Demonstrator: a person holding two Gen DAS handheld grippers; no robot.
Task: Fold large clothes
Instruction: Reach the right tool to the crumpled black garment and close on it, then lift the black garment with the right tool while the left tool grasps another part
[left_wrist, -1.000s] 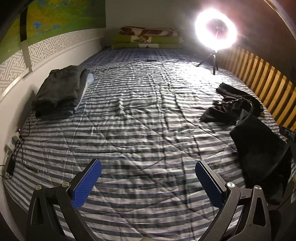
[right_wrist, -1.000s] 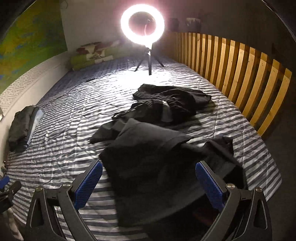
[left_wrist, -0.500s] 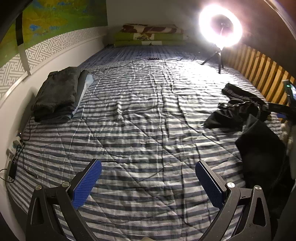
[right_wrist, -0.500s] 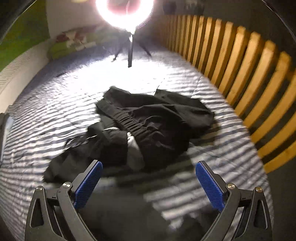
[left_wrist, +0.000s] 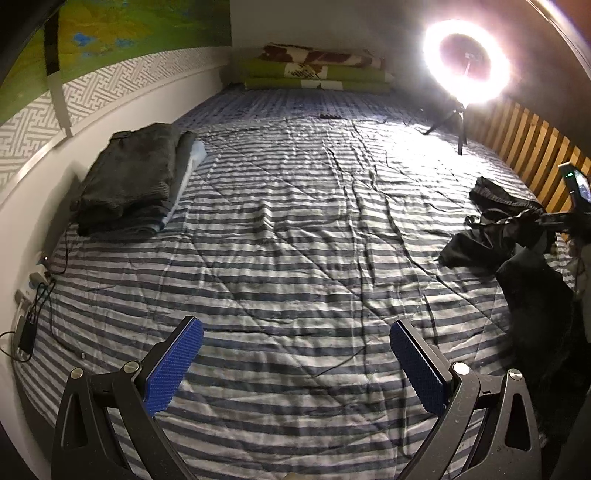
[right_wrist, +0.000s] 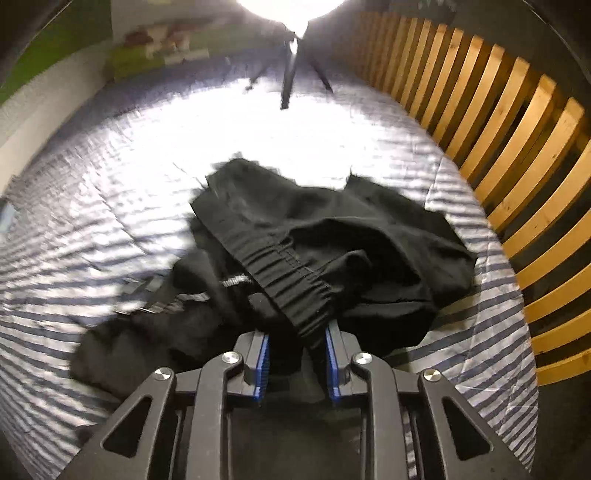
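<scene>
A crumpled pair of black trousers (right_wrist: 332, 243) with an elastic waistband (right_wrist: 284, 273) lies on the striped bedspread (right_wrist: 74, 229) near the wooden slats. My right gripper (right_wrist: 297, 350) is shut on the end of that waistband, the fabric pinched between its blue pads. In the left wrist view the same black trousers (left_wrist: 506, 225) lie at the right edge of the bed. My left gripper (left_wrist: 293, 358) hangs open over bare striped bedspread (left_wrist: 295, 240), with nothing between its fingers.
A stack of folded dark clothes (left_wrist: 133, 181) lies by the left wall. A lit ring light (left_wrist: 467, 61) on a tripod stands at the far right. Wooden slats (right_wrist: 498, 147) line the right side. Cables and a charger (left_wrist: 27, 332) lie at the left edge. Rolled blankets (left_wrist: 317, 72) lie at the far end.
My right gripper moved forward and down to the black trousers and shut on their waistband. The left gripper stayed open and barely shifted.
</scene>
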